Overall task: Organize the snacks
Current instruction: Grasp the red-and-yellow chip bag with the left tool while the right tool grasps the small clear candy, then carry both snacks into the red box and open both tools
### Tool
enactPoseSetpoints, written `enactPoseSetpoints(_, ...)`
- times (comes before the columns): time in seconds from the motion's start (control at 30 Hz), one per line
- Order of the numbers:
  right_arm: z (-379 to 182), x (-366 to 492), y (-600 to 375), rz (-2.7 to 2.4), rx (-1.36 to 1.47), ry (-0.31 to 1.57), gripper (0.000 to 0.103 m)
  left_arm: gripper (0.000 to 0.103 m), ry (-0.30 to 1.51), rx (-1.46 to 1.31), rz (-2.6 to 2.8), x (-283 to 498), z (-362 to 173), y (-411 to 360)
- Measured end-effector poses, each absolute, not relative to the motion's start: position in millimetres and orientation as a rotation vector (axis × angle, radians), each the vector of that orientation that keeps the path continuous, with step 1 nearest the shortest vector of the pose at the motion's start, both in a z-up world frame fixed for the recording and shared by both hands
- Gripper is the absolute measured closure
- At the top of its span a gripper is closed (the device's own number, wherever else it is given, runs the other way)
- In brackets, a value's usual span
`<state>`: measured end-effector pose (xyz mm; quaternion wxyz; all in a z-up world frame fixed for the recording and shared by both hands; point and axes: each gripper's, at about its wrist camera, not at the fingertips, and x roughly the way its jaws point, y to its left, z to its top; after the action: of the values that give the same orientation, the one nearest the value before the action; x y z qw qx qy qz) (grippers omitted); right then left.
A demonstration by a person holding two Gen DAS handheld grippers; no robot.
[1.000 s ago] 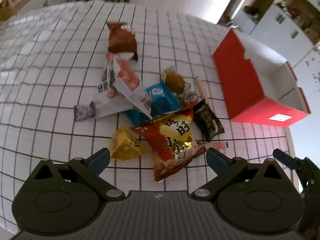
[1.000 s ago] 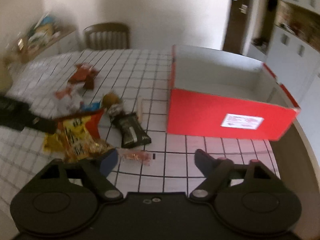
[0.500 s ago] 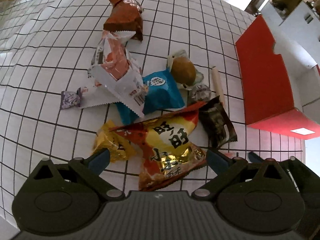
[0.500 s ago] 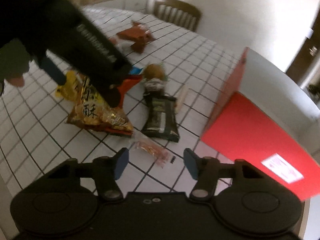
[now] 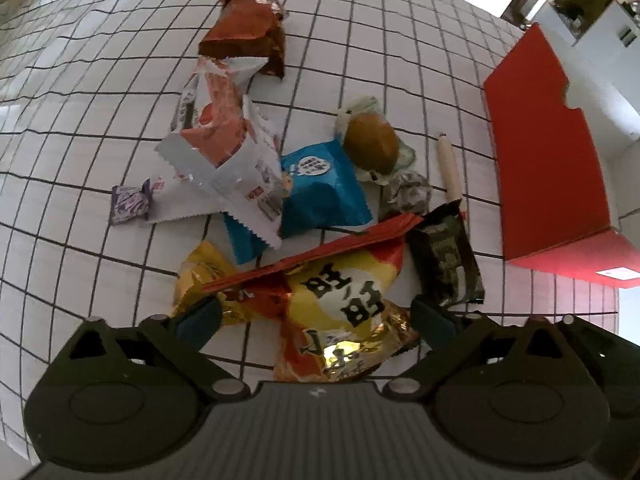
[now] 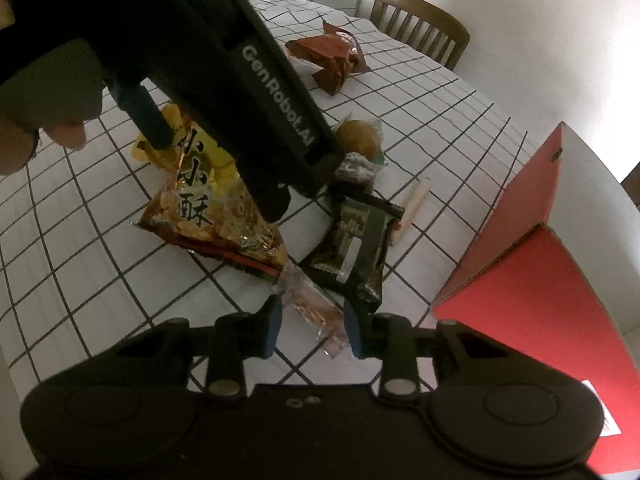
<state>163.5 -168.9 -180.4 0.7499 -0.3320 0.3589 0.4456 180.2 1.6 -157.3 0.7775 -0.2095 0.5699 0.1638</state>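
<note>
A pile of snack packets lies on the checked tablecloth (image 5: 80,120). My left gripper (image 5: 314,320) hangs low over a red-and-yellow chip bag (image 5: 340,312). Its jaws are wide and closing, one on each side of the bag, and the pads do not press it. The right wrist view shows the same left gripper (image 6: 218,176) over that bag (image 6: 192,204). My right gripper (image 6: 313,330) is closing around a small clear-wrapped snack (image 6: 316,312) that lies between its blue pads, still loosely. A dark packet (image 6: 352,248) lies just beyond it.
An open red box (image 5: 548,152) stands to the right of the pile. Brown (image 5: 244,28), white-and-red (image 5: 216,140), blue (image 5: 320,188) and small yellow (image 5: 200,276) packets, a round bun (image 5: 370,144) and a stick (image 5: 448,168) lie around. A chair (image 6: 420,28) stands behind the table.
Both grippers have come down closer to the pile. The right wrist has rolled and its jaws have narrowed around the small clear-wrapped snack. The left gripper now fills the right view's upper left.
</note>
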Motion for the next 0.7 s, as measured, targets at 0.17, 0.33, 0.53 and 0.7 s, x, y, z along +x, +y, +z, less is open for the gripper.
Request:
enactPoseSetpoints(0.17,-178.7,164.8,-166.5,0.972,-0.724,0.783,0.072,0.032,1.239,-0.487,0.326,178.9,-160.2,4.0)
enactPoseSetpoints(0.33,-182.3,163.0,-162.4,0.964,-0.754,0.778,0.069,0.045,1.227,-0.484,0.303,177.2,-158.1,2.2)
enactPoseSetpoints(0.53,-181.8,157.8,-164.6,0.908,-0.724,0.791,0.086,0.049,1.215,-0.496,0.288,169.0,-156.1,7.1)
enactPoseSetpoints(0.7,-178.2,148.1,-173.4,0.839,-0.658,0.807,0.087,0.050,1.210,-0.485,0.265,159.7,-153.5,7.3)
